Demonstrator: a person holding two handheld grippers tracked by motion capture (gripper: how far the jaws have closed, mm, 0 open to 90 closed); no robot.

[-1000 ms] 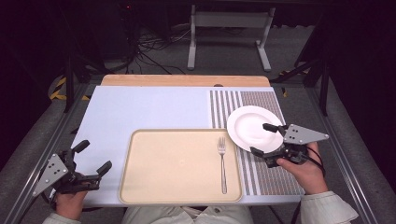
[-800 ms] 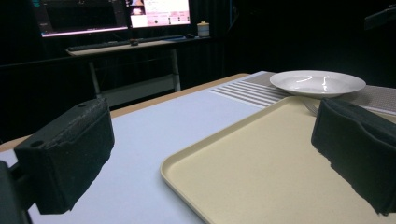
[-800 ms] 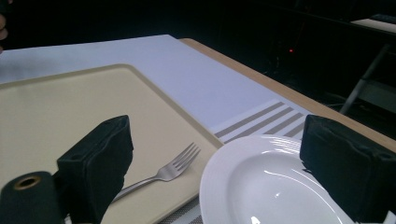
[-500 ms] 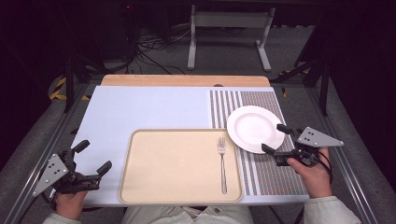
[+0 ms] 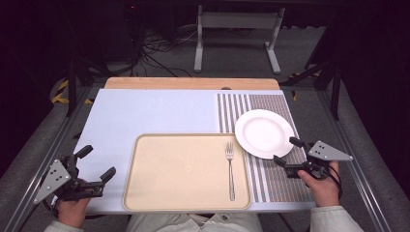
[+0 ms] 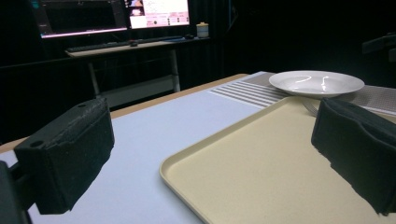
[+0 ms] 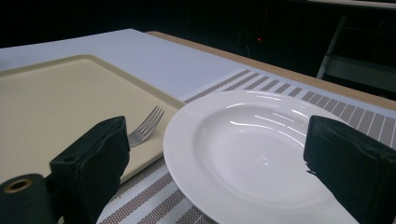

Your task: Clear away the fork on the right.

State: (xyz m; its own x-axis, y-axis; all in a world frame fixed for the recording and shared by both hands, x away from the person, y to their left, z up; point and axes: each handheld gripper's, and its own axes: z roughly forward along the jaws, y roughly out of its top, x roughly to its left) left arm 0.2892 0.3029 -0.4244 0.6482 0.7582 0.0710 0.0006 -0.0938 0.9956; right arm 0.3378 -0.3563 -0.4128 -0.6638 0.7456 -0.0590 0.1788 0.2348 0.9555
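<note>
High view: we log the right hand-held gripper released, jaws spread just beside the white plate on the striped mat; the left hand-held gripper is released too, near the beige tray, which holds a fork. Risk, in our judgement: a shallow rim pinch lets the glossy plate slip or tip. The counter is pale blue; the room is dark, with monitors behind.

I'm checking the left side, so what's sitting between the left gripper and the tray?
Nothing: in the high view, just bare pale blue mat separates the left gripper from the tray.
</note>
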